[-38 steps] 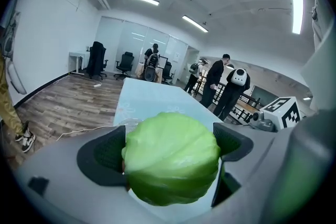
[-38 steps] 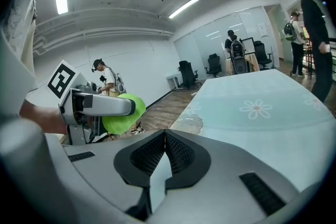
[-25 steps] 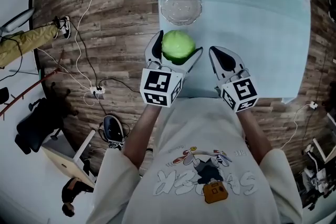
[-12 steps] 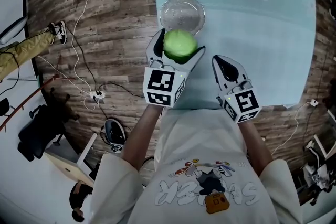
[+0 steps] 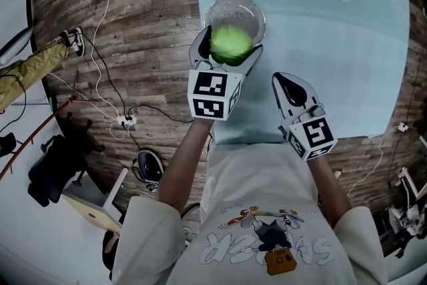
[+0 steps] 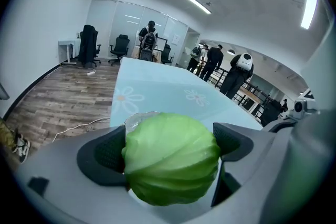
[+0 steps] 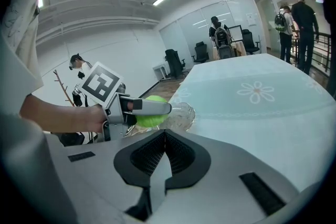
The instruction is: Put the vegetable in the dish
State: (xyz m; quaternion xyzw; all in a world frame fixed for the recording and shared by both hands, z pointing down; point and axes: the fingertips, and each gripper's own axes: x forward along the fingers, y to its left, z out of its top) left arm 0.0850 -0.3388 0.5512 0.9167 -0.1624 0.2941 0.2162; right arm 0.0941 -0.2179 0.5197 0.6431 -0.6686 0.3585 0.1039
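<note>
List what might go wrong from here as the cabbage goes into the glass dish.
1. The cabbage held by the left gripper is round and looks nearly as wide as the glass dish; released over the near rim, it may roll out.
2. The dish sits close to the table's left edge; a bump from the jaws might push it off.
3. The right gripper is shut and apart from the dish, so nothing steadies it.

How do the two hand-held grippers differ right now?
The left hand-held gripper is shut on a round green cabbage; the right hand-held gripper is shut on nothing. The left is held over the clear dish; the right sits nearer the person. Both carry marker cubes.
</note>
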